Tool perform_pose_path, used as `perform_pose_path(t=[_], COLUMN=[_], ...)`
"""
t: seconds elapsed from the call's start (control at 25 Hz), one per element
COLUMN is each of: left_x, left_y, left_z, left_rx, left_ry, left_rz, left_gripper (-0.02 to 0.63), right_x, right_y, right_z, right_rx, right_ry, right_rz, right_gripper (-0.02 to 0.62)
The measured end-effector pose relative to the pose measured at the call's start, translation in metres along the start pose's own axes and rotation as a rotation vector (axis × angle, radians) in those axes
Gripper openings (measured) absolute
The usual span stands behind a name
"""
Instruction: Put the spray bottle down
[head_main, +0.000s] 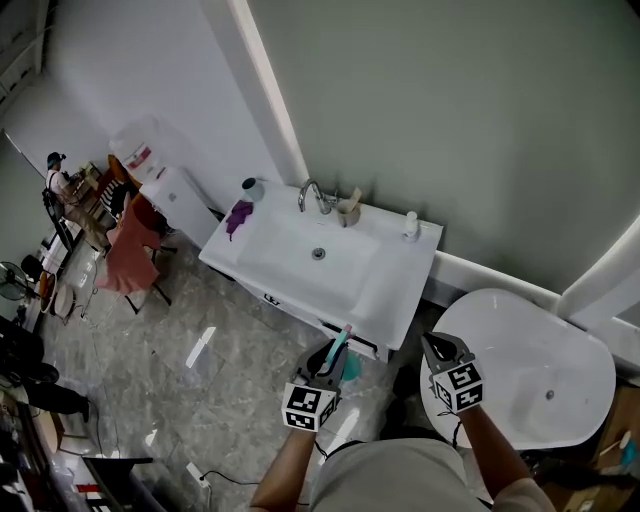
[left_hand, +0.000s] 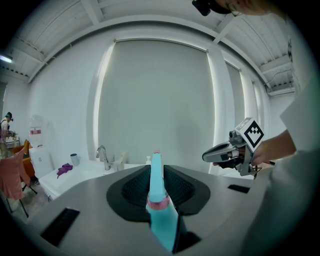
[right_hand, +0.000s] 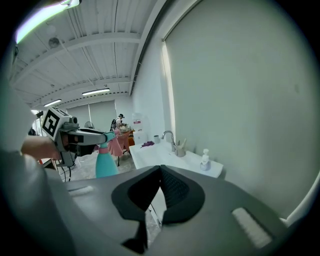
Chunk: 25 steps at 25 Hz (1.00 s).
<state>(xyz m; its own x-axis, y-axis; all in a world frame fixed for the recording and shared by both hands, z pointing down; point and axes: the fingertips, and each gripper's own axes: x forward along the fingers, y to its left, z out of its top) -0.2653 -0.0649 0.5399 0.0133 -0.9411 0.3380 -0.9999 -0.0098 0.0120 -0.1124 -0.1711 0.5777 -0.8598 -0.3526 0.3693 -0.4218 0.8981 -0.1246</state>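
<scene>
Head view: one white tub (head_main: 520, 372), one white washbasin counter (head_main: 290, 252), two grippers, one teal spray bottle (head_main: 342, 346). The left gripper (head_main: 328, 362) clamps the bottle's head in the air, short of the counter. The nozzle points toward the basin and the body hangs down, long axis roughly upright. The right gripper (head_main: 437, 348) has its jaws together, empty.

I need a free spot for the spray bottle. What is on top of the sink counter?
On the sink counter: a grey cup, purple cloth, faucet, beige holder and white pump bottle. The basin shows only its drain. The holder's contents are too small to tell.
</scene>
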Motion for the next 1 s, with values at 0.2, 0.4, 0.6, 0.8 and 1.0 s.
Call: perform_pose_path(t=[0.2,0.4,0.6,0.8,1.0], left_x=[0.033,0.063,0.088,0.114,0.134], left_y=[0.003,0.009,0.007,0.007,0.012], left_z=[0.004,0.007,0.009,0.010,0.008], left_rx=[0.010,0.026,0.058,0.085,0.095], left_ry=[0.005,0.000,0.003,0.021,0.013], left_rz=[0.011,0.036,0.021,-0.008,-0.039], left_gripper=[0.083,0.083,0.083,0.083,0.083], right_x=[0.011,0.021,0.026,0.033,0.042], right_y=[-0.026,-0.043,-0.049,-0.052,-0.053], right_z=[-0.009,-0.022,-0.036,-0.046,-0.051], right_rx=[0.028,0.063,0.098,0.133,0.157], right_ry=[0.023,0.043,0.054,0.067,0.076], right_rz=[0.010,0.014,0.010,0.001,-0.033], right_gripper=[0.011,0.011,0.011,0.011,0.011])
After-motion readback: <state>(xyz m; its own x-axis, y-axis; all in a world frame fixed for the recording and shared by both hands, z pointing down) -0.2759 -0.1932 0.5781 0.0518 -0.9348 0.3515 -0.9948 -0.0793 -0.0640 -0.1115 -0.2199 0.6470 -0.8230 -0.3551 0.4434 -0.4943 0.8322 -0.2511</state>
